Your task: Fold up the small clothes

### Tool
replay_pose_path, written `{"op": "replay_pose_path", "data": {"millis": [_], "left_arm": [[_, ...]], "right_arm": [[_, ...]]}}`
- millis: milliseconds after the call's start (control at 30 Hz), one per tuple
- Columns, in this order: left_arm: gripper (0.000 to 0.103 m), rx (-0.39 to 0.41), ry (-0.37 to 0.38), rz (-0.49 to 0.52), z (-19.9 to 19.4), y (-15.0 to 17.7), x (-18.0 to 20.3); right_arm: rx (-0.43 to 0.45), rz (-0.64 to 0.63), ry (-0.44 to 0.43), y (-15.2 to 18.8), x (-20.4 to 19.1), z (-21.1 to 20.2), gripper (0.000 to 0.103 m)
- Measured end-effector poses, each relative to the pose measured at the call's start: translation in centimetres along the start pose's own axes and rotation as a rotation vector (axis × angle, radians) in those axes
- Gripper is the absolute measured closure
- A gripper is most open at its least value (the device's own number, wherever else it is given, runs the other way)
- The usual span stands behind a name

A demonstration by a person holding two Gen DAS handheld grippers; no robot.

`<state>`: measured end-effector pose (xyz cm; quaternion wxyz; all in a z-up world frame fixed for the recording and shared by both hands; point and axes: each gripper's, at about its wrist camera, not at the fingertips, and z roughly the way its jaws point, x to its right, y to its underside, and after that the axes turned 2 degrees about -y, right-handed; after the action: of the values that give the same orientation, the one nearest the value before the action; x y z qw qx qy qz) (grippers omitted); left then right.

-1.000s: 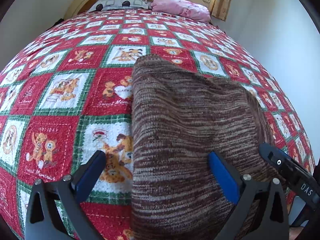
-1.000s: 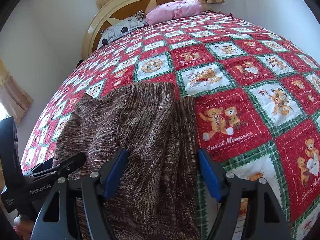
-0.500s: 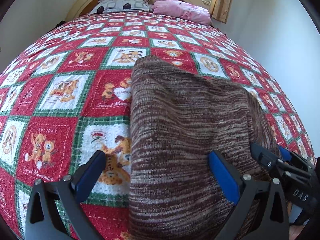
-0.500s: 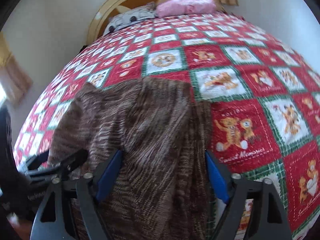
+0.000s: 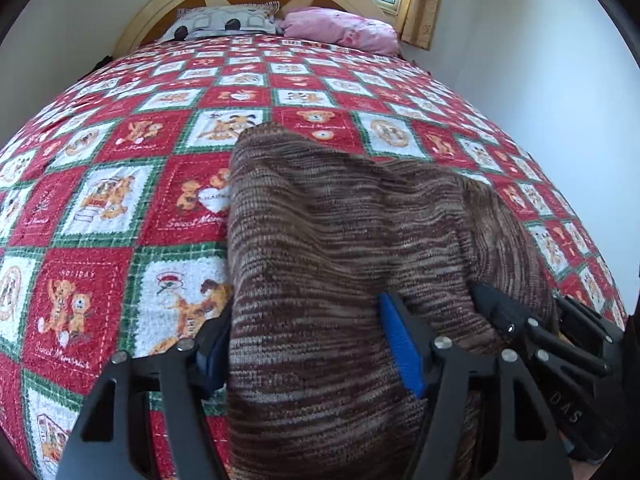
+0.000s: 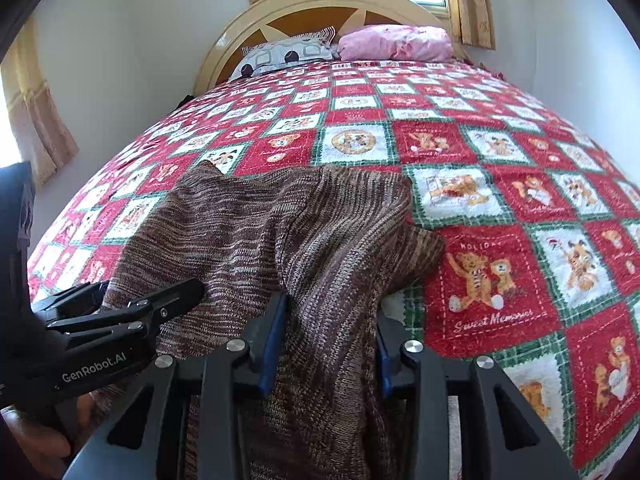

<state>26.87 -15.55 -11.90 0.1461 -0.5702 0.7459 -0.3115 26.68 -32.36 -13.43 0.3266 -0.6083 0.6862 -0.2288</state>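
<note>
Bed [image 6: 500, 152] with quilt cover
A brown knit garment [image 5: 340, 248] is laid on the near part; two pillows [image 6: 288, 54] are placed at the headboard [image 6: 320, 4].

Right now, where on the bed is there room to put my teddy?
Bare red-and-white checked teddy-bear quilt lies left of the brown striped knitted garment, right of it, and beyond it up to the grey patterned pillow and pink pillow. The near edge is crowded: both grippers sit at the garment.
</note>
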Motion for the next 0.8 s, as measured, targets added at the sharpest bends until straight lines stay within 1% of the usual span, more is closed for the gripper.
{"op": "replay_pose_path", "data": {"millis": [67, 100, 133, 200, 233, 267, 367, 467, 567, 800], "left_arm": [[0.044, -0.001, -0.008, -0.002, -0.1, -0.1, 0.1], [0.046, 0.001, -0.020, 0.004, -0.2, -0.2, 0.3], [0.050, 0.005, -0.035, 0.016, -0.3, -0.2, 0.6], [0.059, 0.015, -0.064, 0.040, -0.6, -0.2, 1.1], [0.066, 0.021, -0.074, 0.050, -0.7, -0.2, 1.3], [0.071, 0.025, -0.080, 0.057, -0.9, -0.3, 1.4], [0.076, 0.021, -0.072, 0.051, -1.2, -0.4, 1.3], [0.077, 0.018, -0.057, 0.039, -1.7, -0.4, 1.0], [0.077, 0.021, -0.047, 0.036, -2.5, -0.5, 0.9], [0.078, 0.044, -0.033, 0.038, -4.7, -0.1, 0.9]], "right_arm": [[0.006, -0.019, 0.023, 0.0, -0.4, -0.1, 0.066], [0.009, -0.032, 0.036, 0.0, -0.7, -0.1, 0.066], [0.011, -0.038, 0.044, 0.0, -0.8, -0.2, 0.067], [0.018, -0.059, 0.068, 0.0, -1.2, -0.3, 0.068], [0.022, -0.069, 0.078, 0.0, -1.4, -0.4, 0.070], [0.027, -0.077, 0.089, 0.0, -1.5, -0.4, 0.072], [0.042, -0.092, 0.109, 0.0, -1.8, -0.7, 0.076], [0.053, -0.105, 0.123, -0.1, -2.2, -1.1, 0.079], [0.085, -0.127, 0.133, -0.2, -3.0, -2.3, 0.079], [0.118, -0.077, 0.104, 0.0, -3.6, -4.4, 0.080]]}}
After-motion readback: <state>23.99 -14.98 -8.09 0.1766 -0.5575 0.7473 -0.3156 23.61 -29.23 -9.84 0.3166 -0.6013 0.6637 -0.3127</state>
